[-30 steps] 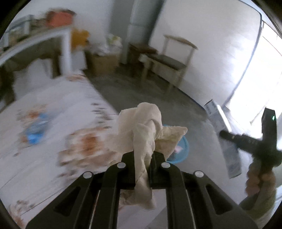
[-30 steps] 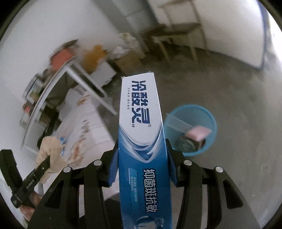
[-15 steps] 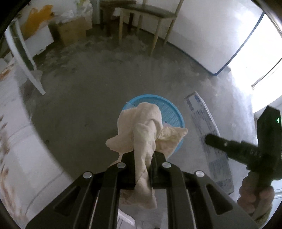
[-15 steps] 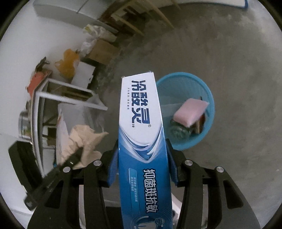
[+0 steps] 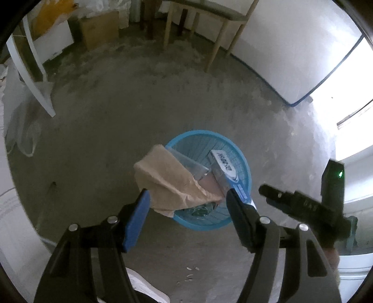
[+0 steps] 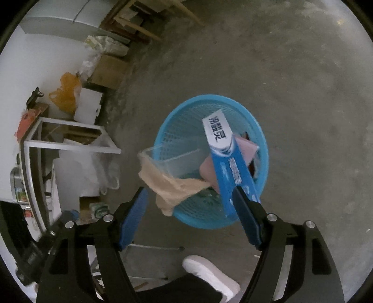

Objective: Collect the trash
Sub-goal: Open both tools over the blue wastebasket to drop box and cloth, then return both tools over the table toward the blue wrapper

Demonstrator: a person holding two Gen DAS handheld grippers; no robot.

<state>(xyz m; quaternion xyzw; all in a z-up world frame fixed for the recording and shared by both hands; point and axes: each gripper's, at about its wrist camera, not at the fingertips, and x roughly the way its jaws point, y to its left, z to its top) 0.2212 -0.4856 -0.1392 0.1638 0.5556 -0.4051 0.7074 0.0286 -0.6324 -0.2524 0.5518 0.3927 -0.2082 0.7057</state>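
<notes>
Both grippers' jaws are opening, empty, above the blue basket (image 6: 261, 149), cloth (image 5: 170, 181) and toothpaste box (image 6: 230, 160) seemingly dropping in.

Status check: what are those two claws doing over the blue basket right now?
Left claw and right claw both opening, nothing gripped. Beige rag and toothpaste box dropping into blue basket. Nothing in the way.

A wooden chair (image 5: 209, 21) and a cardboard box (image 5: 99, 28) stand against the wall on the grey concrete floor (image 5: 139, 98), near a white shelf frame (image 6: 70, 139).
</notes>
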